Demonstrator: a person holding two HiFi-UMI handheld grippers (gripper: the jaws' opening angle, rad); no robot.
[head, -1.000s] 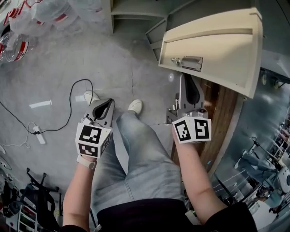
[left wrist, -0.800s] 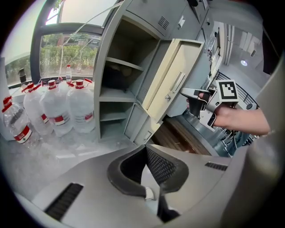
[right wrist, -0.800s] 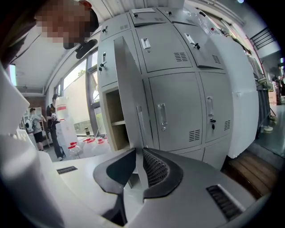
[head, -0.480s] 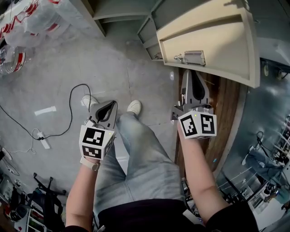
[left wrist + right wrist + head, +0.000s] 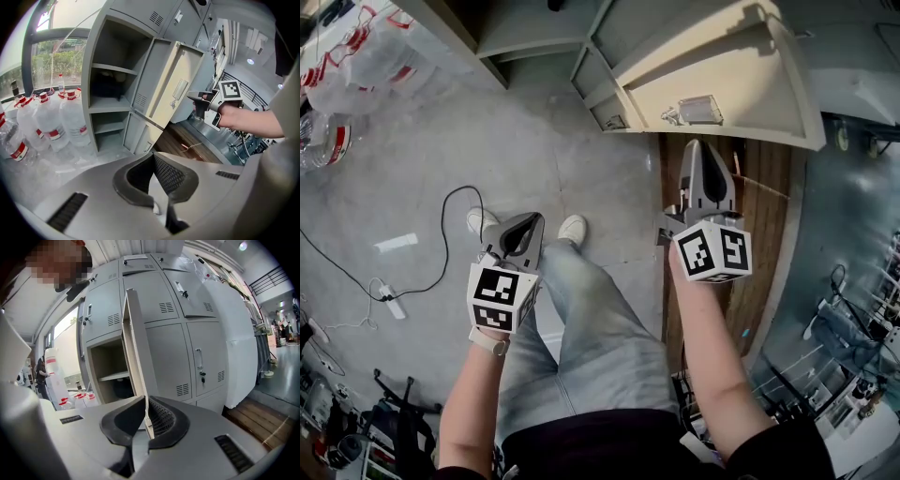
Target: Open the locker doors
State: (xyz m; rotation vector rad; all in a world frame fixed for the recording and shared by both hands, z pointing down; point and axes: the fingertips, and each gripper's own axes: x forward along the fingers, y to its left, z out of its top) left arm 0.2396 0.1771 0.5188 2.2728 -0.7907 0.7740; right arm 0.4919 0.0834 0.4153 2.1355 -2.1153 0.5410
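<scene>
Door's swung wider vs. a sec ago: the locker door (image 5: 722,70) sits further up and round in the head view. The R gripper (image 5: 704,150) has travelled w/ it, jaws just been closing. In the right gripper view the door's thin free edge runs down between the pads, which look pinched on it, just under the latch (image 5: 698,110). L gripper (image 5: 528,221) hangs over the floor by the person's leg, jaws together, nothing in them. Door stands well open, its compartment (image 5: 112,89) showing shelves. Neighbouring lockers (image 5: 168,362) are shut, so job's prob. only part done.

Risks: the pinch is on a bare sheet edge, so a pull off the hinge's arc could let it slip out & the door drift back. Also the cable (image 5: 444,230) lies near the feet, so a step back could snag it.
</scene>
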